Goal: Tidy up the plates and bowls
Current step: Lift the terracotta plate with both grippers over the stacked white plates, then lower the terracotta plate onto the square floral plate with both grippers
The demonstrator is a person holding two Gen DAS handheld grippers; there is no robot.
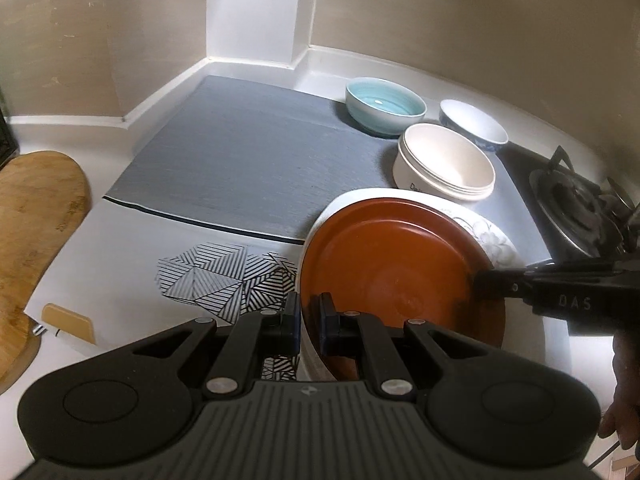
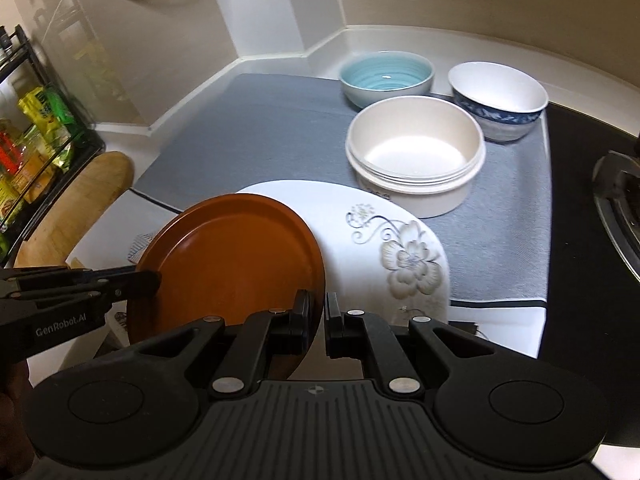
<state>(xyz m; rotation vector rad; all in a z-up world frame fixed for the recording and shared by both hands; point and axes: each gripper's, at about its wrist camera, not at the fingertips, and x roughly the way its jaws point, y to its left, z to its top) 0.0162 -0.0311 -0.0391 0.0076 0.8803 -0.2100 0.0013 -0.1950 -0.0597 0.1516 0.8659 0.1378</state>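
Observation:
A brown plate (image 1: 400, 264) (image 2: 232, 256) lies tilted over a larger white plate with a flower print (image 1: 488, 236) (image 2: 400, 256). My left gripper (image 1: 309, 318) (image 2: 150, 280) is shut on the brown plate's left rim. From the opposite side, my right gripper (image 2: 319, 312) (image 1: 484, 284) is shut on its right rim. Behind the plates on a grey mat (image 1: 240, 160) (image 2: 260, 140) stand a teal bowl (image 1: 384, 106) (image 2: 386, 76), a stack of cream bowls (image 1: 444, 164) (image 2: 416, 156) and a blue-patterned white bowl (image 1: 474, 126) (image 2: 498, 100). The white plate's near edge is hidden behind the grippers.
A gas stove (image 1: 572, 200) (image 2: 616, 200) borders the mat on the right. A wooden cutting board (image 1: 36, 220) (image 2: 80, 204) lies at the left, beside a wire rack of packets (image 2: 32, 140). A white board with a striped geometric print (image 1: 220, 276) lies under the plates' left side.

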